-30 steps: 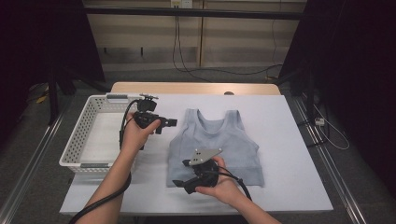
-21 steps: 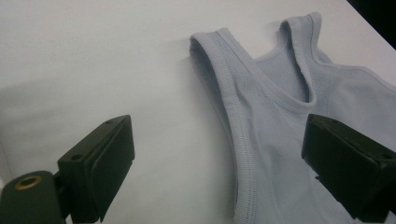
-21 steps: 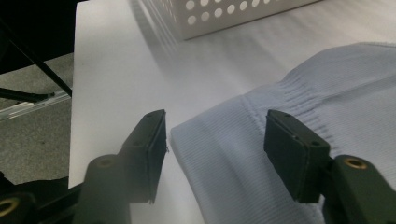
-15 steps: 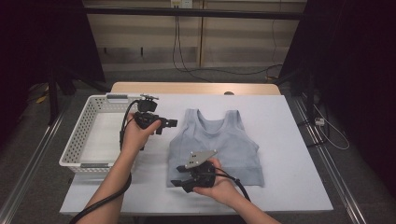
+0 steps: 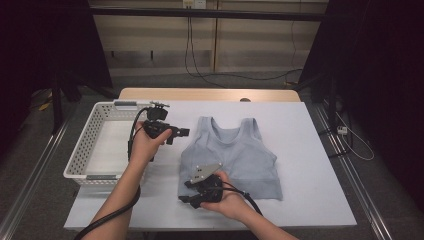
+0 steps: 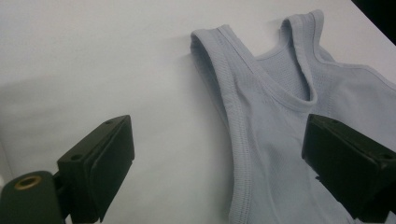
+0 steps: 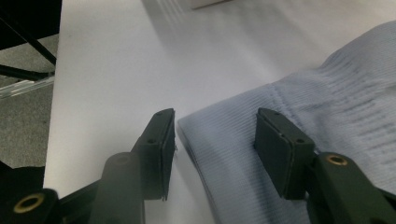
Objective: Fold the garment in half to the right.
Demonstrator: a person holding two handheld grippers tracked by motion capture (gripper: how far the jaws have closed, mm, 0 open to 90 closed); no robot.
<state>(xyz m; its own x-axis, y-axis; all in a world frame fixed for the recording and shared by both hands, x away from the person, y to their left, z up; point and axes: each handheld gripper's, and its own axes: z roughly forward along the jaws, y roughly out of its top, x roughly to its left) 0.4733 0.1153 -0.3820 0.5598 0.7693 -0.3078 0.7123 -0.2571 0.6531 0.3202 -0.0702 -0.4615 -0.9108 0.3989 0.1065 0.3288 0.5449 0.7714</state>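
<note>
Ribbed knit cloth top (image 5: 235, 155) (matt) on a smooth white table (image 5: 310, 150); plastic lattice basket (image 5: 87, 145).

A pale blue crop top (image 6: 289, 154) is seen lying flat on the white desk (image 6: 107, 60), its shoulder straps at the far end. The left hand-held gripper (image 6: 224, 168) is held over the top's edge, jaws spread wide, with nothing pressed between them.

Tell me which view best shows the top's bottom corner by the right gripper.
The right gripper view: the top's corner lies between its open jaws. The high view shows the whole top, corner partly hidden. The left gripper view shows its straps.
</note>
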